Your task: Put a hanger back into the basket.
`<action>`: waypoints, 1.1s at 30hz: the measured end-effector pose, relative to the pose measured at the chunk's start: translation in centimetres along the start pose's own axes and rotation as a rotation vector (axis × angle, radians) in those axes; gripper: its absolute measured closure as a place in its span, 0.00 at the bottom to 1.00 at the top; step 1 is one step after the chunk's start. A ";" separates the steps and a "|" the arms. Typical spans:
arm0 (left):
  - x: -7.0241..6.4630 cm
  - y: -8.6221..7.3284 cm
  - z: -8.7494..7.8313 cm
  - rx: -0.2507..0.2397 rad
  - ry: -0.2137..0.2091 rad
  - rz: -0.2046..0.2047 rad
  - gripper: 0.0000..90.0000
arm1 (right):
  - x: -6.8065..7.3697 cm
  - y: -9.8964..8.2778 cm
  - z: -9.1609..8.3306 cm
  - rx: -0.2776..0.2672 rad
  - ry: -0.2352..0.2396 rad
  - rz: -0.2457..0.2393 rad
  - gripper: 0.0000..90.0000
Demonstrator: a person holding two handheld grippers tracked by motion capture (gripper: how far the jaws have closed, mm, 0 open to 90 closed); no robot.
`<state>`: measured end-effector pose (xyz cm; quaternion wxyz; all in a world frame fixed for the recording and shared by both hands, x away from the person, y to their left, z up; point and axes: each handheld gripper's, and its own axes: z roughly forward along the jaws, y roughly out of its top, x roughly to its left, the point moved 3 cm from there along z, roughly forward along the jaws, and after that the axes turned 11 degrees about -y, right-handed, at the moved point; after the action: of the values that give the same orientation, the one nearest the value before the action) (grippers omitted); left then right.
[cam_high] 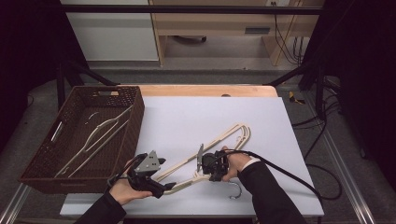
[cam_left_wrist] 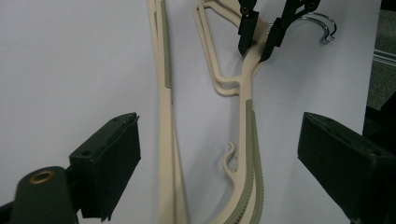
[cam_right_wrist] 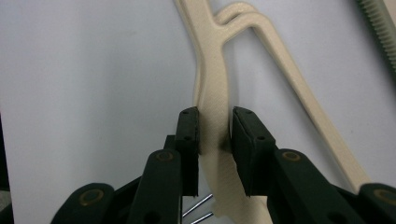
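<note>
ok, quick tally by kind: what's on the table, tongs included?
Hangers on the mat: 2, stacked
Hanger in the basket: 1, as far as the high view shows
Brown basket: 1
Tongs: 2, left tongs open, right tongs shut on the mat hangers
Total: 6

Brown basket point(cam_high: 133, 109), cream hangers point(cam_high: 219, 140), white table point(cam_high: 187, 116)

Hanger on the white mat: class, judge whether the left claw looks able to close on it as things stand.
Probably yes. The left claw is open with its jaws either side of the cream hanger, nothing between them. The right claw already grips the hanger's neck.
</note>
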<state>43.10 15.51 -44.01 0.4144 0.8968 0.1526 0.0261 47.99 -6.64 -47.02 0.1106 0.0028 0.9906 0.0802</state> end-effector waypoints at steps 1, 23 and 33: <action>0.0 0.0 0.0 -0.001 0.002 0.002 0.14 | -0.1 0.0 0.0 0.009 0.007 0.001 0.81; -0.1 0.0 0.0 -0.004 0.000 0.001 0.15 | -0.3 0.4 -0.7 0.023 0.013 -0.008 0.83; -0.1 0.2 -0.3 -0.015 0.008 0.006 0.15 | -0.2 0.5 -2.4 0.026 0.012 0.031 0.83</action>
<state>43.05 15.61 -43.68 0.4203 0.8941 0.1513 0.0319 47.69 -6.52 -44.60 0.1034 0.0190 0.9921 0.0692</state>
